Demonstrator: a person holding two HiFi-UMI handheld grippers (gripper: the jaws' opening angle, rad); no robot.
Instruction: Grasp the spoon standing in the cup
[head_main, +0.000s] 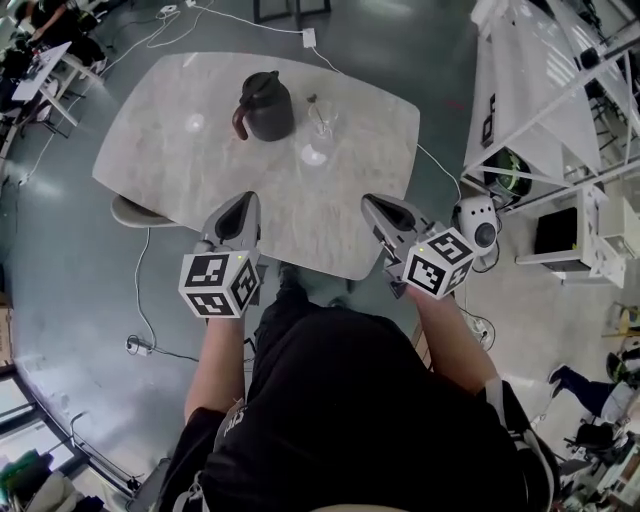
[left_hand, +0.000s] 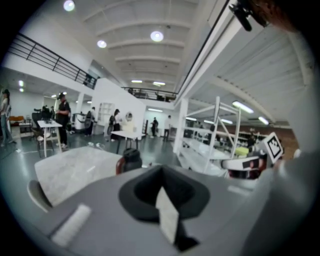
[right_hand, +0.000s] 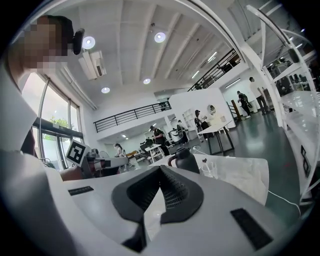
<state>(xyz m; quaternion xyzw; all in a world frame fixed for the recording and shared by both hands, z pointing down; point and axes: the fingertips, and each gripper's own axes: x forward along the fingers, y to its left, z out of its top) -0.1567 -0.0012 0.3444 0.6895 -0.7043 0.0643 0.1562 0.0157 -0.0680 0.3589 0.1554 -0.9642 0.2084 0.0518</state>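
A clear glass cup (head_main: 320, 128) stands on the far half of the pale marble table (head_main: 180, 150), with a thin spoon (head_main: 313, 103) upright in it. In the right gripper view the cup (right_hand: 210, 169) shows small beyond the jaws, right of the jug. My left gripper (head_main: 244, 201) hovers over the table's near edge, its jaws shut and empty. My right gripper (head_main: 373, 203) hovers at the same edge further right, also shut on nothing. Both are well short of the cup. In the left gripper view (left_hand: 161, 170) the cup cannot be made out.
A dark jug (head_main: 265, 106) with a brown handle stands just left of the cup. A pale chair (head_main: 130, 212) is tucked in at the table's left. A white metal rack (head_main: 540, 90) and a white device (head_main: 478, 222) stand to the right. Cables run across the floor.
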